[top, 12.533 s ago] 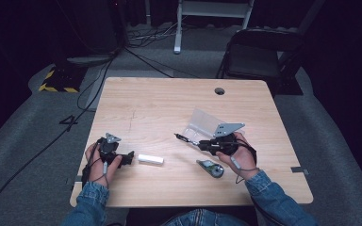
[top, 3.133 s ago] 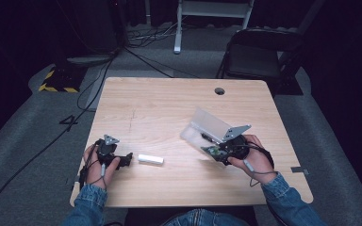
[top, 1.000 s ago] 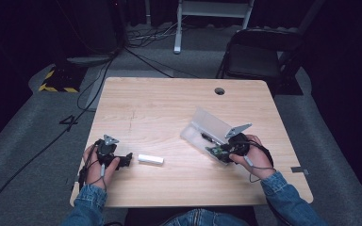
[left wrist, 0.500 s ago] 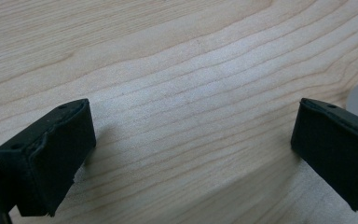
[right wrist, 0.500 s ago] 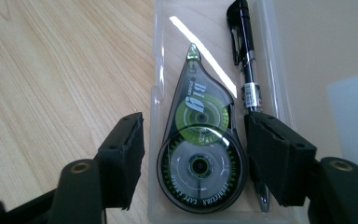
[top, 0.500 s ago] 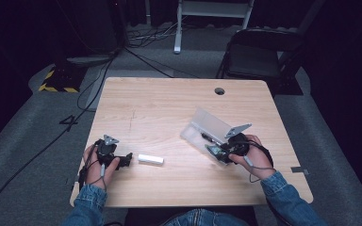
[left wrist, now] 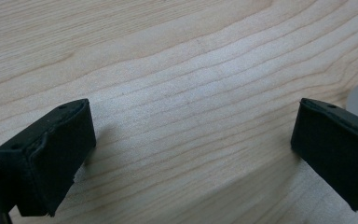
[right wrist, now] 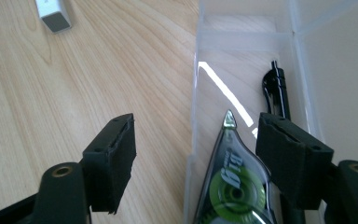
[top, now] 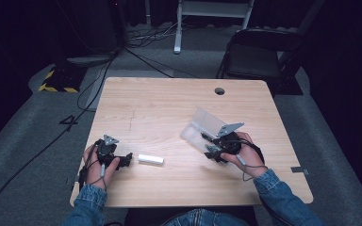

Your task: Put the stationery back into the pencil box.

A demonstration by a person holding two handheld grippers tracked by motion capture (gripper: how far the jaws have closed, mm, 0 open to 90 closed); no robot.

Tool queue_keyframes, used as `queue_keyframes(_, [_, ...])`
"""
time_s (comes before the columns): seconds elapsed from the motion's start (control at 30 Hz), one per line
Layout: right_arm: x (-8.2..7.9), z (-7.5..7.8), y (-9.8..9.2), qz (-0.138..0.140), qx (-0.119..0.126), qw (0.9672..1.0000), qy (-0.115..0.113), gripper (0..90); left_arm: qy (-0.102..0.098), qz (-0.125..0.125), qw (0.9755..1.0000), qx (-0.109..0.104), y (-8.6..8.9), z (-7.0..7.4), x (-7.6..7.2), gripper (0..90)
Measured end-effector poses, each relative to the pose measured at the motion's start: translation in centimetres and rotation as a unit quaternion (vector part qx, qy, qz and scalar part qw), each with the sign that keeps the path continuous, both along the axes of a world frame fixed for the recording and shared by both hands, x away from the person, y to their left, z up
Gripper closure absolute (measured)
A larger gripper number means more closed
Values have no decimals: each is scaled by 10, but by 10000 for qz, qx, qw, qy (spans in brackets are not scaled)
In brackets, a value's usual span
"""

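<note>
A clear plastic case [top: 201, 126] lies open on the table, its lid propped up. In the right gripper view a correction tape dispenser with a green wheel [right wrist: 235, 186] and a black pen [right wrist: 277, 88] lie inside the case [right wrist: 196, 70]. My right gripper [right wrist: 196, 122] [top: 210, 149] straddles the case's near wall, one jaw outside and one inside beside the dispenser. Its jaws have just been opening; the dispenser lies between them, and the pads do not press on it. A white block [top: 150, 159] [right wrist: 52, 14] lies on the wood. My left gripper [top: 126, 160] [left wrist: 191, 121] rests open just left of the block, over bare wood.
The wooden table [top: 169, 103] has a round cable hole [top: 219, 91] at the back right. A black chair [top: 259, 56] stands behind the table. Cables cross the floor at the left, near a yellow-striped box [top: 56, 80].
The dispenser, which lay on the table by the right hand at the start, now lies in the case. Over the last second the right hand barely shifts. The left hand keeps still.
</note>
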State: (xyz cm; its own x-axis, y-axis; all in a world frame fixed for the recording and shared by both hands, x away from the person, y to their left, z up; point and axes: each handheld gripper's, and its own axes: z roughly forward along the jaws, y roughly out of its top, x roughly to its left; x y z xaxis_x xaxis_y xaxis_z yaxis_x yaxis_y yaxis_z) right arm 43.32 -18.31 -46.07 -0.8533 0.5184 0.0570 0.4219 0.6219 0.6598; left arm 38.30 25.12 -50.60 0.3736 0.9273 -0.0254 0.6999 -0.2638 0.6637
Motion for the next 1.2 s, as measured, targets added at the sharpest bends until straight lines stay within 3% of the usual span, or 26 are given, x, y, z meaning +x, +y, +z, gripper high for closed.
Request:
queue_keyframes(0.53, [9,-22,14,111,-92,9997,182,282,1,3,10000,-6,0,0,0,0])
queue_keyframes(1.2, [-2,-20,6,190,-256,9987,396,308,2,-2,10000,-2,0,0,0,0])
